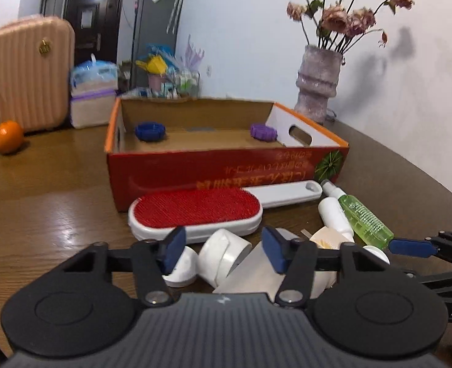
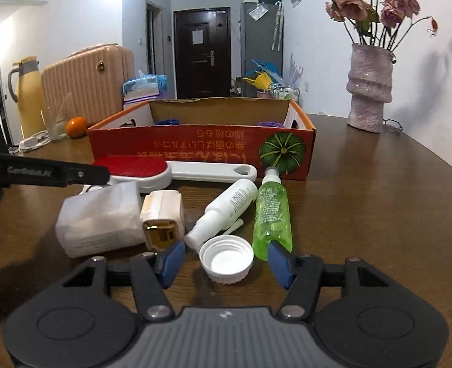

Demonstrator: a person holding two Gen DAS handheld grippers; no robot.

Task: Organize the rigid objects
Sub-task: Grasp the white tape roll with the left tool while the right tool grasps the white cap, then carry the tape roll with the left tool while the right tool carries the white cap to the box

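Both tools are over the clutter on the brown wooden counter (image 2: 364,202), in front of the open red cardboard box (image 2: 201,150).

Left tool (image 1: 223,250): jaws apart, pads not pressing anything. A white round plastic jar (image 1: 223,254) lies on its side between them, next to a white dome-shaped cap (image 1: 181,268) by the left pad. Looks like the jar is the target.

Right tool (image 2: 226,260): jaws apart, bracketing a white ribbed plastic screw cap (image 2: 226,259) sitting mouth-up on the counter; no pad contact visible.

The box already holds a dark blue ribbed lid (image 1: 150,131) and a purple ribbed lid (image 1: 263,132), so caps likely go there.

Advice for the grasp:
- Right: centre the cap between the pads and drop low enough to catch the ribbed wall, not the rim. The green translucent spray bottle (image 2: 270,211) is touching or nearly touching the right pad; keep it out of the closure.
- Left: take the jar across its round body; it will probably roll, so close squarely. Avoid pinching the dome cap along with it.
- The red-faced white lint brush (image 1: 195,214) lies between the clutter and the box; lift clear over it.
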